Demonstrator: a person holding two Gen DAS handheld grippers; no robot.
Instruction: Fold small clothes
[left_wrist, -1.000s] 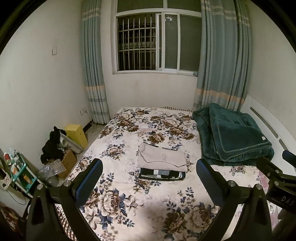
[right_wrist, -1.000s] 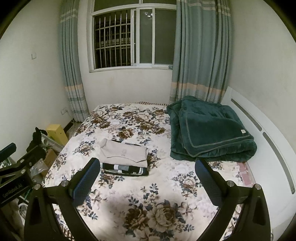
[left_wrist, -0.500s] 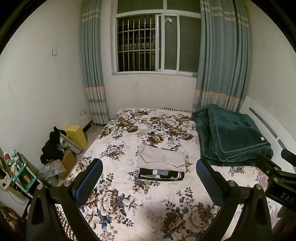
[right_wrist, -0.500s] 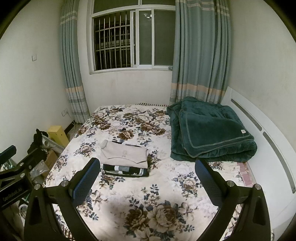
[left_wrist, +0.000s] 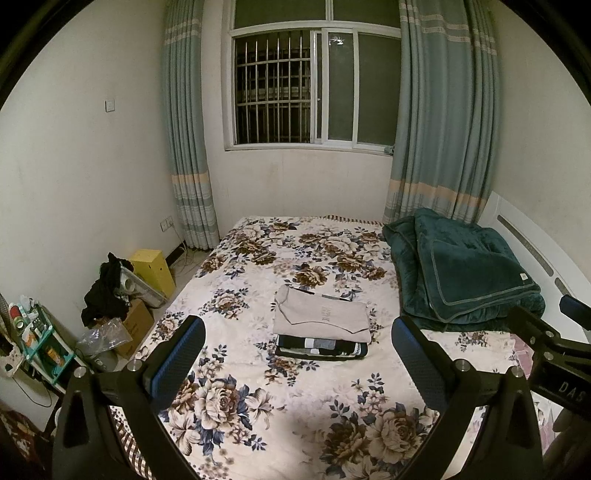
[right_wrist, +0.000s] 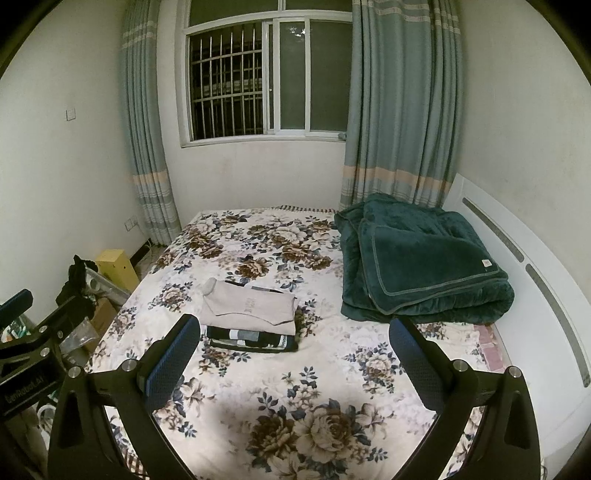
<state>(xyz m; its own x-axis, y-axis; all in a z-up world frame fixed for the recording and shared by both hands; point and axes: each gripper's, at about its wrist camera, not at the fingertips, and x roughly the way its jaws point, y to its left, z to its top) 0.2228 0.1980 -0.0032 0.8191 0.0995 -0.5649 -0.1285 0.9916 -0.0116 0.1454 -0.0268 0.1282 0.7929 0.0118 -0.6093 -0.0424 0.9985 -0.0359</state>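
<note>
Currently, from the left wrist view, the left gripper (left_wrist: 297, 354) is held above the near part of the bed (left_wrist: 258, 417), its two blue-padded fingers (left_wrist: 177, 360) spread wide with nothing between them. The folded clothes (left_wrist: 321, 326) lie near the middle of the floral bedspread: a beige garment (left_wrist: 323, 314) lies flat on top of a dark striped item (left_wrist: 321, 347), of which only the front edge shows. The print on the beige garment is too small to read. A green blanket (left_wrist: 461, 273) is heaped on the right side of the bed, well apart from the stack. Part of the right gripper's frame (left_wrist: 546, 343) enters at the right edge and is cut off there; its fingers are out of this picture. Clutter on the floor (left_wrist: 110, 295) at left is dim and partly hidden by the gripper body.

From the right wrist view, the right gripper (right_wrist: 295, 354) is likewise released, fingers (right_wrist: 173, 360) wide apart and empty, above the near bedspread. The clothes stack (right_wrist: 251, 317) sits left of centre, beyond the left finger, not touched by it. A further dark layer peeks out behind the beige top; what it is cannot be told. The left gripper's frame (right_wrist: 33, 343) shows at the left edge, cut off, lettering on it illegible.
</note>
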